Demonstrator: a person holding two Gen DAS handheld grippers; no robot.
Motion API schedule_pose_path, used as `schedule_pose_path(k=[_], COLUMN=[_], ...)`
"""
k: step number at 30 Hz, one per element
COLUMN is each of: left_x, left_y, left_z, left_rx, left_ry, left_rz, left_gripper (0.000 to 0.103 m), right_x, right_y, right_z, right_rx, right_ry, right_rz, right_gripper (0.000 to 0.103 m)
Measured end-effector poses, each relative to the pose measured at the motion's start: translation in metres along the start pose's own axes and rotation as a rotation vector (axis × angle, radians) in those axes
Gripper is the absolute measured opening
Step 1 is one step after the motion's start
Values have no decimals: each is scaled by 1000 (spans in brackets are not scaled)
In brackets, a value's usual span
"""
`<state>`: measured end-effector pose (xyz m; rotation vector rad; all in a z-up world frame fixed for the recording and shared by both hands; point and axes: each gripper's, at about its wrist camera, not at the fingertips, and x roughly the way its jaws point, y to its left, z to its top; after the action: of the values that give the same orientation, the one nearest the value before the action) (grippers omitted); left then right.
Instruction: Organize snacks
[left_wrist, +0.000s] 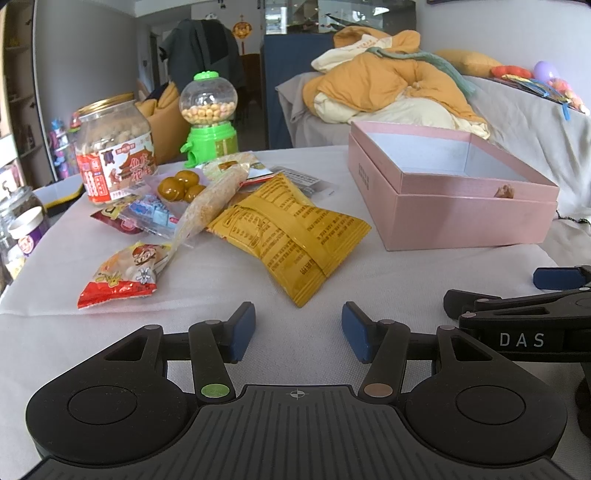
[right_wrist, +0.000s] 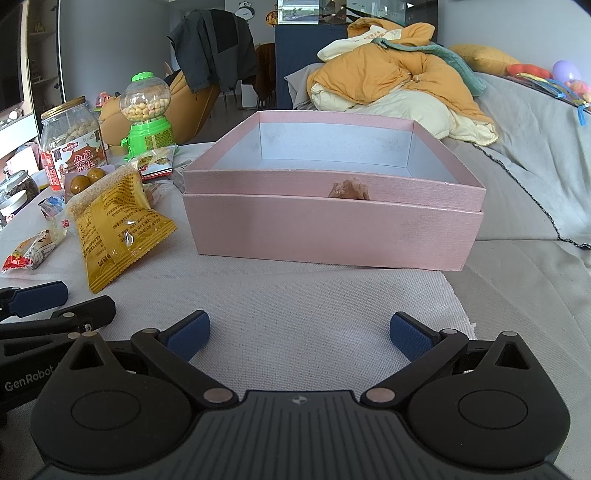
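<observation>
the left gripper (left_wrist: 298, 334) hovers with jaws apart and empty, and so does the right gripper (right_wrist: 298, 334). the yellow snack bag (left_wrist: 291, 230) lies flat on the white cloth (left_wrist: 221, 325), left of the pink box (left_wrist: 454, 206). it looks light, puffy and crinkly (probably slippery), so a pinch on the crimped end seam seems safest.

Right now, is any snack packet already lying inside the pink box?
No, the right wrist view shows the pink box with a bare pale inside, and the yellow packet lies on the cloth beside it.
</observation>
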<state>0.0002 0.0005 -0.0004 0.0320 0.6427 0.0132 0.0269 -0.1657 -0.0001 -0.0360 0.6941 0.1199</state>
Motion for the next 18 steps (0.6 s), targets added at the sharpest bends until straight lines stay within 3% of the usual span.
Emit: schedule_pose_path(k=[5,11,15,18], left_x=[-1,-13,-23,-24], left_y=[-1,16,45,73], left_z=[0,3,16,25], left_rx=[-5,15,-36,-81], left_ry=[0,-6,-49,-45], left_rz=[-8,-108,-84,-50], left_gripper=[59,57,57,57], right_x=[0,7,8,16], right_y=[-2,-16,-14,-6], right_z=[0,22,26,40], right_rx=[0,-84,-133,-213], right_ry=[8,154,177,206], right_rz=[4,105,132,256], right_gripper=[103,103,103,102])
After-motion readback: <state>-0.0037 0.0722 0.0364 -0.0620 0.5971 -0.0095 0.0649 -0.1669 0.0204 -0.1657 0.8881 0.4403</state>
